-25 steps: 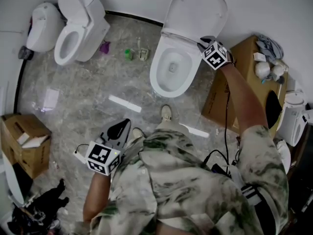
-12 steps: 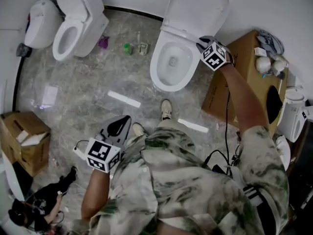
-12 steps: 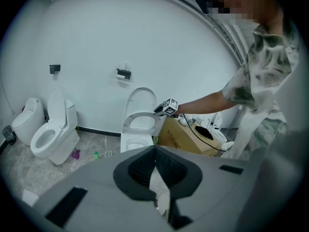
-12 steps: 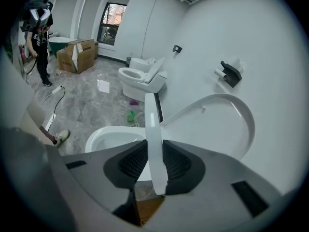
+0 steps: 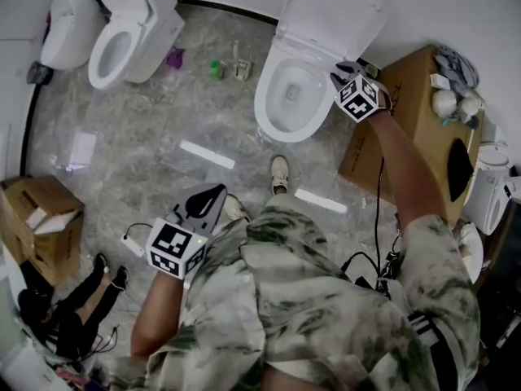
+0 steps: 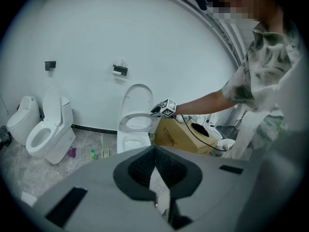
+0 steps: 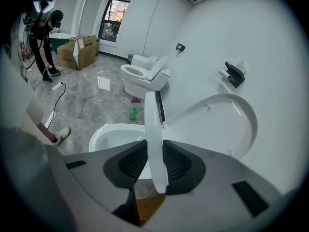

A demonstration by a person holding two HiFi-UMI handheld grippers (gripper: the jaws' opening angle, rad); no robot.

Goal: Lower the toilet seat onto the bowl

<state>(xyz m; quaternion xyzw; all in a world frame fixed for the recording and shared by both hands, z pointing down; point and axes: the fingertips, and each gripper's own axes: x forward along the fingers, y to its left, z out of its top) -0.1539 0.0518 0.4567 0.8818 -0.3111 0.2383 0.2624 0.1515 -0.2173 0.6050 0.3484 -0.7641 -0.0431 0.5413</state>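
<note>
Lowered slightly further, the seat (image 7: 151, 116) is held at its rim by the right claw (image 7: 155, 161) and should be eased down slowly.

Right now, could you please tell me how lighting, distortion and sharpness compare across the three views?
Head view: even, soft light, no strong shadows, sharp, only mild bowing at the edges. Left gripper view: heavy fisheye with black corners, the wall curved and evenly lit. Right gripper view: same fisheye, the toilet seat close to the lens yet sharp, the far window tinted pink.
</note>
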